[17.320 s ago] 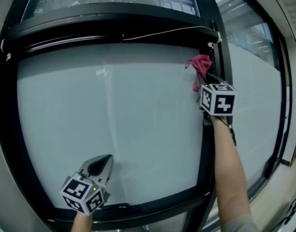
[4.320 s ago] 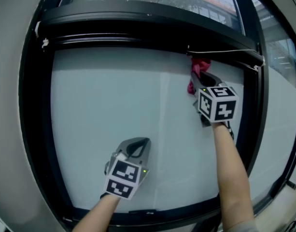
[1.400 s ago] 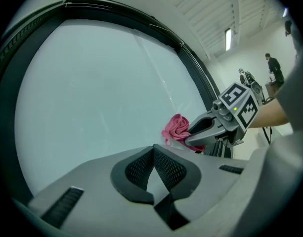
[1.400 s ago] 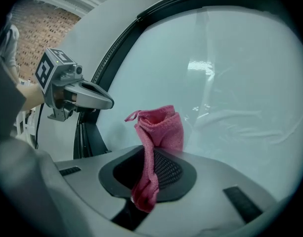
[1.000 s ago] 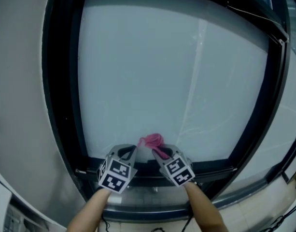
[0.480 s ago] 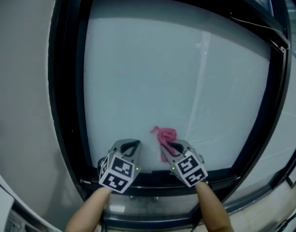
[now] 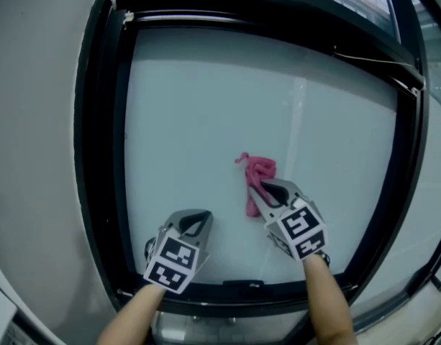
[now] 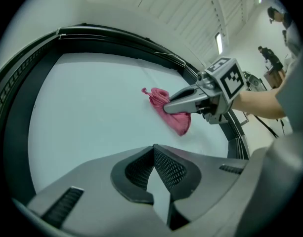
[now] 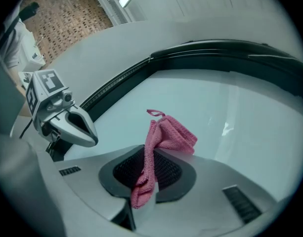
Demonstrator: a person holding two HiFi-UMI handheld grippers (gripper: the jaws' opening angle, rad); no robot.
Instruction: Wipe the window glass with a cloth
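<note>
A pink cloth (image 7: 257,180) is pressed against the pale frosted window glass (image 7: 206,121) a little below its middle. My right gripper (image 7: 266,190) is shut on the pink cloth (image 9: 158,147), which bunches above the jaws and hangs down between them. The left gripper view shows that cloth (image 8: 170,112) held by the right gripper (image 8: 177,104). My left gripper (image 7: 194,221) sits low on the pane, left of the cloth, with its jaws shut and nothing between them. In the left gripper view, the left gripper (image 8: 153,152) points at bare glass (image 8: 87,102).
A thick black window frame (image 7: 101,142) surrounds the pane, with a sill rail (image 7: 242,293) just below both grippers. A thin white cord (image 7: 371,63) runs along the top right of the frame. A grey wall (image 7: 33,157) lies to the left. People stand far off in the room behind.
The right gripper has carried the cloth upward and rightward from the pane's bottom edge toward its middle. The left gripper stayed low on the glass. The head view tilted up.
</note>
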